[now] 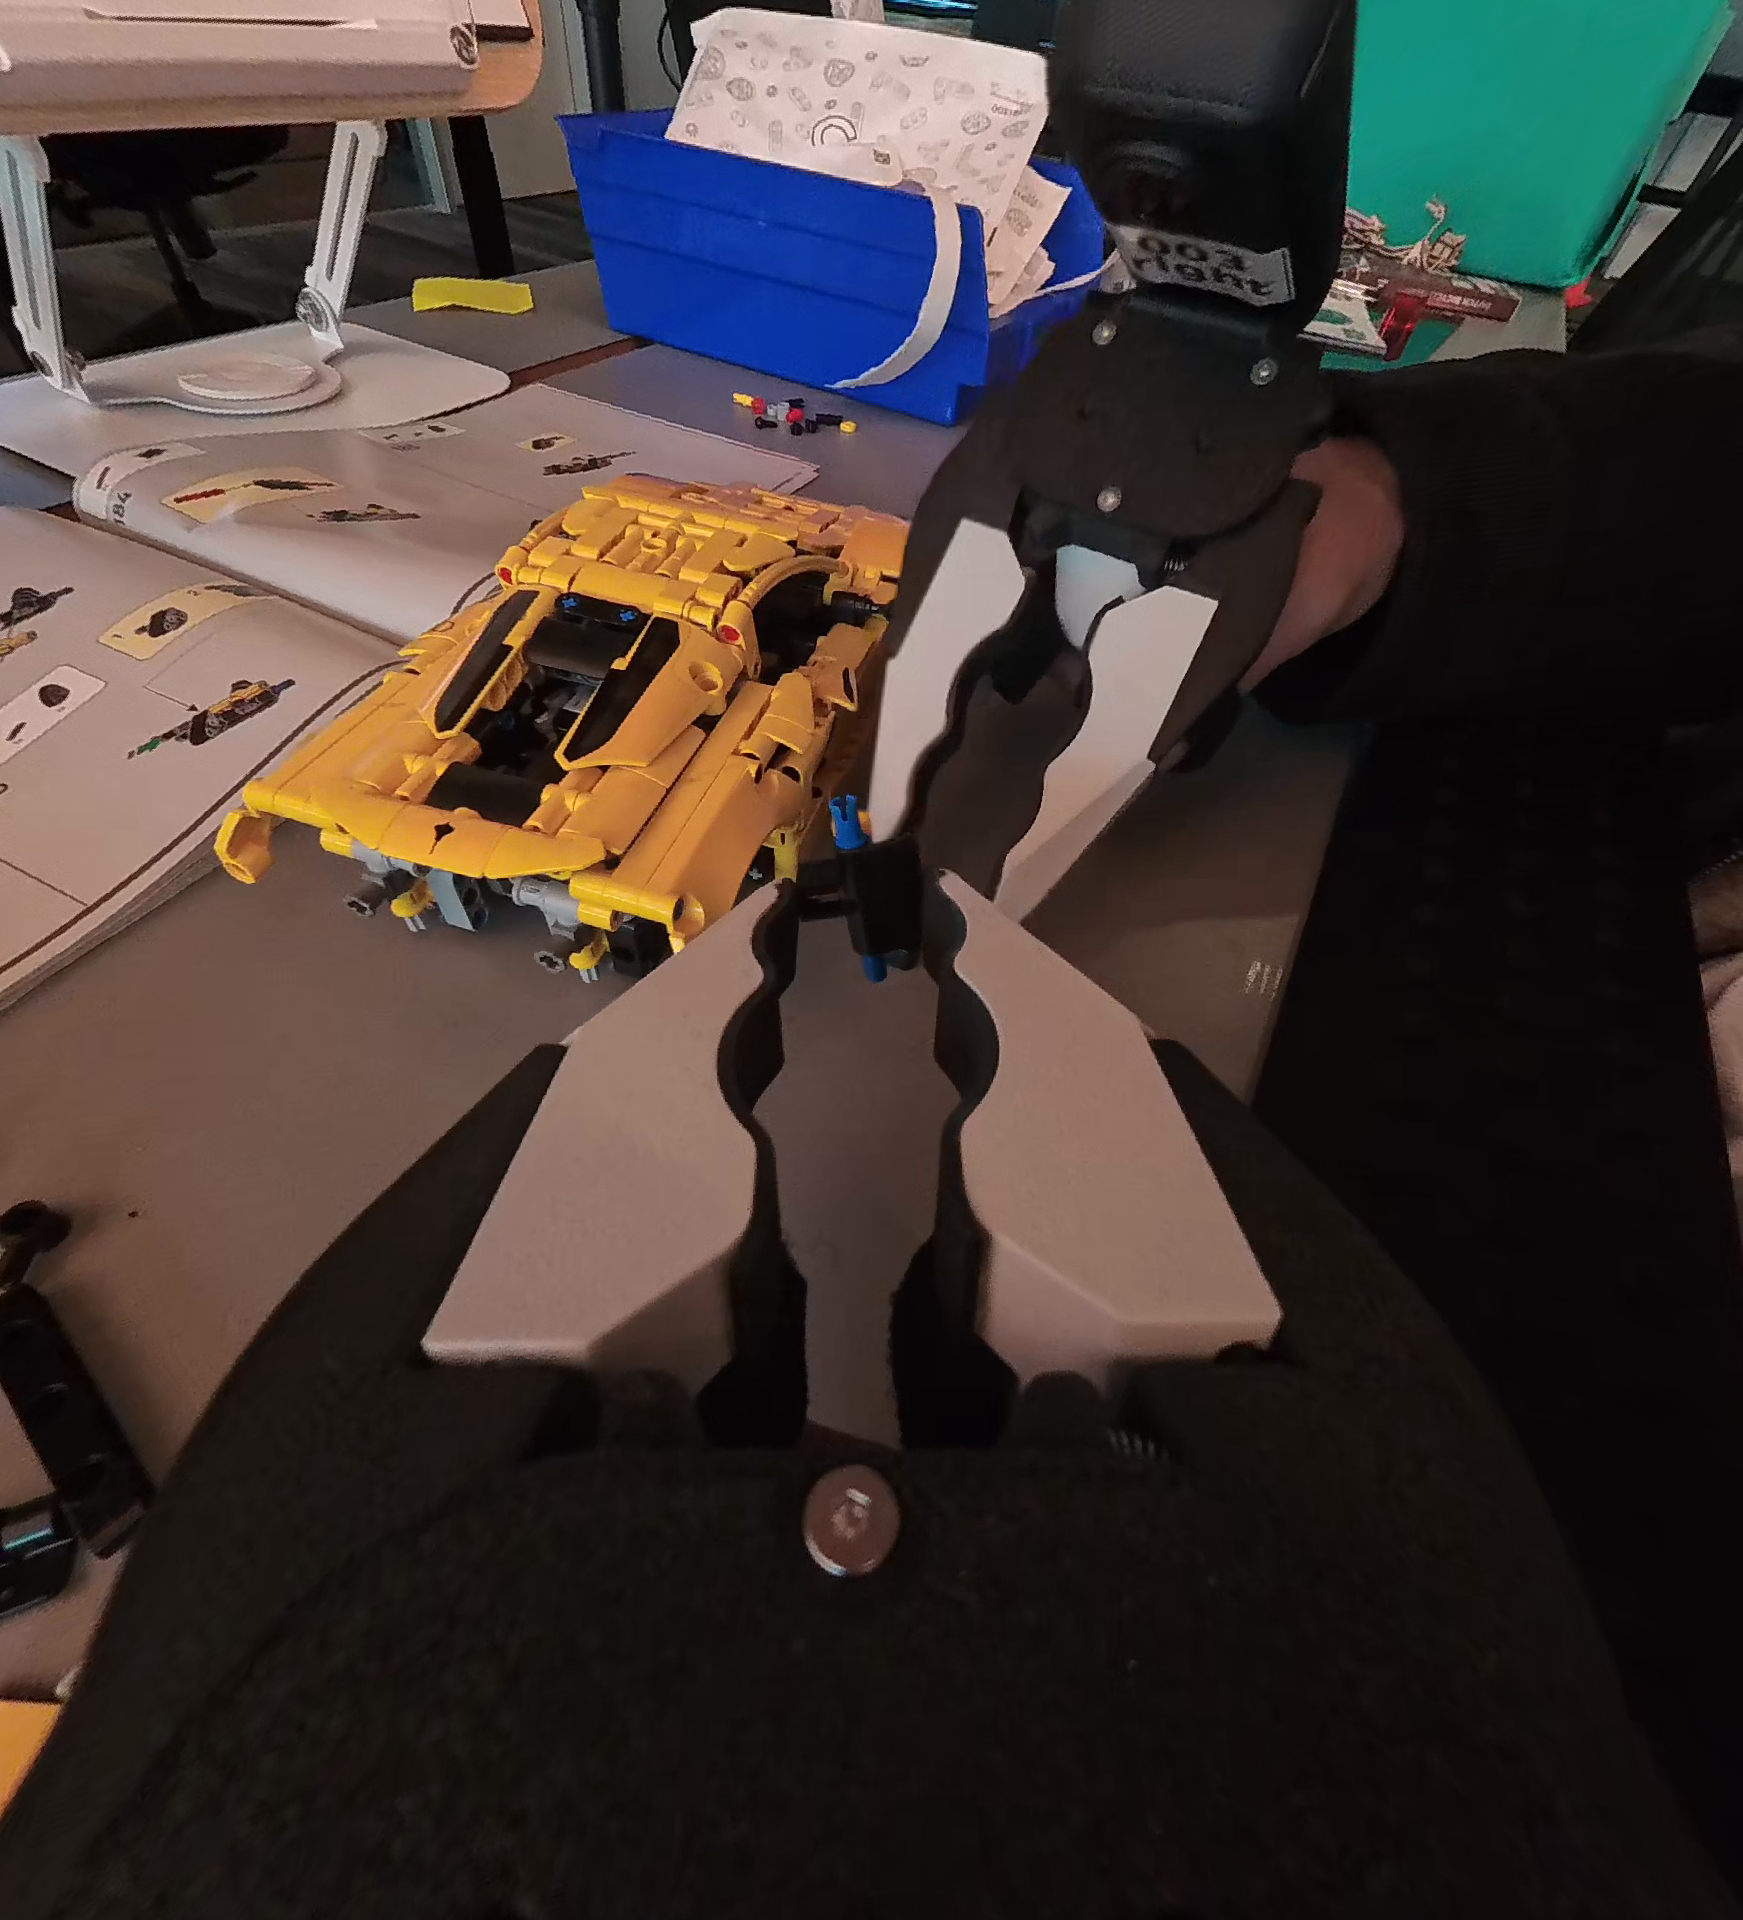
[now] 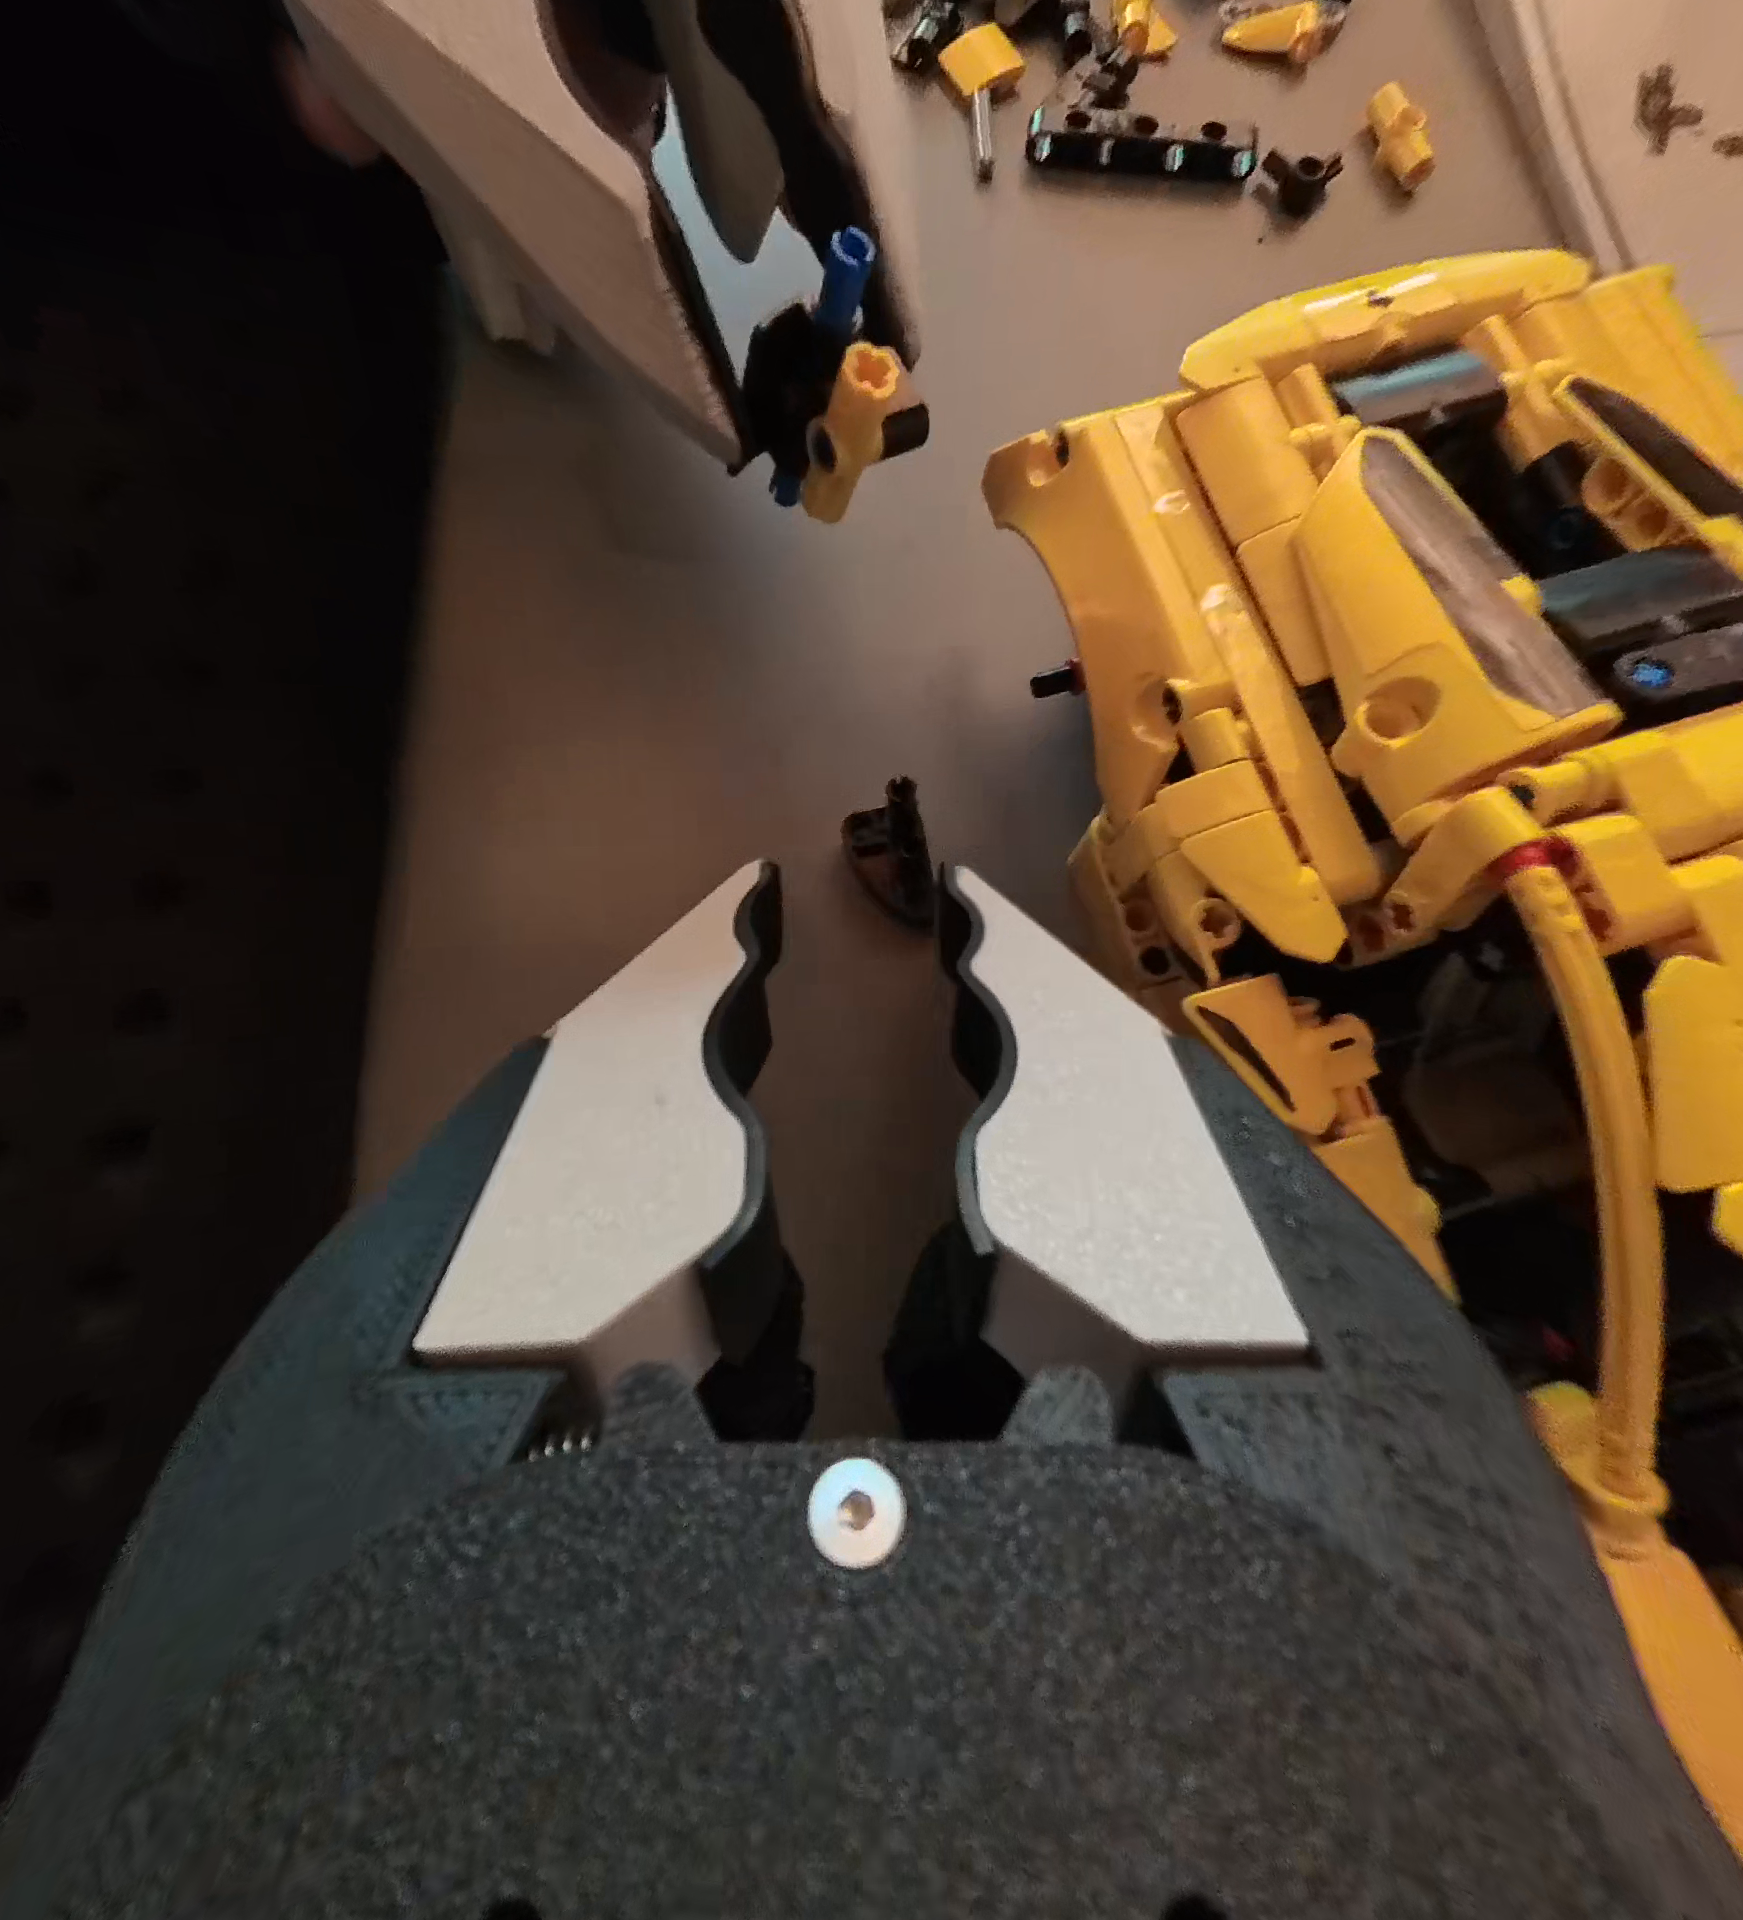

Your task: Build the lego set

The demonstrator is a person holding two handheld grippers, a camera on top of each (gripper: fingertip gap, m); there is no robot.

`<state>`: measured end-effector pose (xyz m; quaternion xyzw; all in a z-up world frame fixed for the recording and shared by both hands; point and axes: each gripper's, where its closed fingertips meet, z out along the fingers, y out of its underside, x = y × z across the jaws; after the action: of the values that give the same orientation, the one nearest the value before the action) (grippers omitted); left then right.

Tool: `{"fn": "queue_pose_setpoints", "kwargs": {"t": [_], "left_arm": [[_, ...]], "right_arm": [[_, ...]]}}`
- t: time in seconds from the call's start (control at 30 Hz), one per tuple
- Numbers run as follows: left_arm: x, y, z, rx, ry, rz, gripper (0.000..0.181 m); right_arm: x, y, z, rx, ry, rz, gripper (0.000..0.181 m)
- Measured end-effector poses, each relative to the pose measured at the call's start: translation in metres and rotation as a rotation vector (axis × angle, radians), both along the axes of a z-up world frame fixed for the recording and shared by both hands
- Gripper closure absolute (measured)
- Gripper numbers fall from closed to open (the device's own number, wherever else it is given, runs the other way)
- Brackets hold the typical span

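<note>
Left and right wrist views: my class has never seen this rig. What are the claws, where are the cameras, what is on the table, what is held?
A person holds two tools, each a hand-held gripper: two fingers with a camera looking along them. The left wrist view shows the left hand-held gripper pinching a small black-and-blue piece. The right wrist view shows the right hand-held gripper open, a small black part just beyond its tips. On the table: a yellow lego car, an instruction booklet, a blue bin, loose pieces.
</note>
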<state>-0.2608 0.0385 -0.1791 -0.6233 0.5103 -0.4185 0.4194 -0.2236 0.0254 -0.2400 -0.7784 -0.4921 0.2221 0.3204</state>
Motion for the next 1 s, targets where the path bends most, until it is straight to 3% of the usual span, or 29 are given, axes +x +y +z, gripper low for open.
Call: {"fn": "queue_pose_setpoints", "kwargs": {"t": [0.17,0.57,0.83,1.0], "left_arm": [[0.0,0.0,0.0,-0.002,-0.001,-0.002,0.158],[-0.001,0.0,0.001,-0.004,-0.005,0.002,0.158],[0.0,0.0,0.0,0.002,0.0,0.0,0.158],[-0.001,0.001,0.001,0.004,-0.006,0.006,0.158]], "right_arm": [[-0.005,-0.014,0.008,-0.062,0.053,-0.002,0.155],[0.012,0.011,-0.001,0.06,-0.107,-0.094,0.167],[0.0,0.006,0.003,0.035,-0.036,-0.054,0.158],[-0.006,-0.008,0.002,-0.073,0.006,-0.042,0.165]]}}
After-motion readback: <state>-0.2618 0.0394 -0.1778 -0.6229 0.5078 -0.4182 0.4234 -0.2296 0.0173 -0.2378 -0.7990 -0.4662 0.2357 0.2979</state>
